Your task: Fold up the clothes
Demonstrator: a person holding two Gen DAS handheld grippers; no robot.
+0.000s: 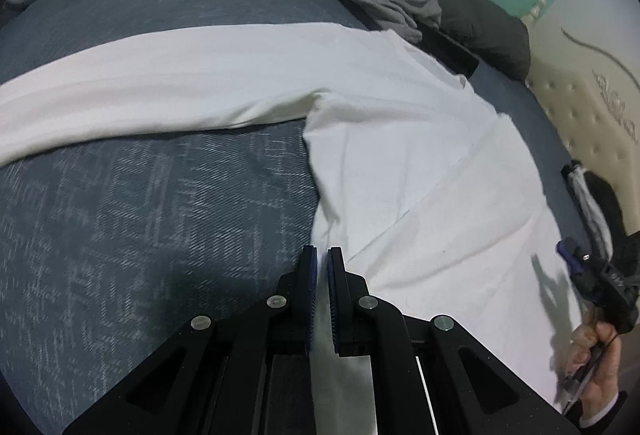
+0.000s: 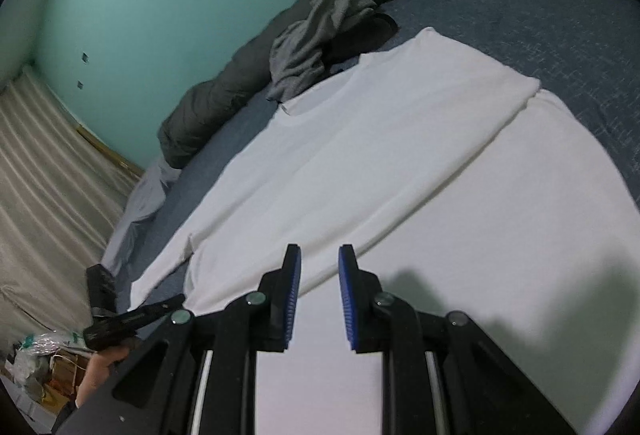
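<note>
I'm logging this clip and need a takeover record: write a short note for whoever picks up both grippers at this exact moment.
Left gripper: jaws shut, apparently pinching an edge of the white shirt at its near side.
Right gripper: jaws slightly apart, nothing between them, above the shirt's body.
The shirt lies spread on the blue bedspread, one long sleeve stretched out sideways. A crumpled grey garment waits by the dark rolled blanket.
Done: shirt laid flat, one lengthwise crease visible.
Left: fold sleeve and body in, then the grey garment.
</note>
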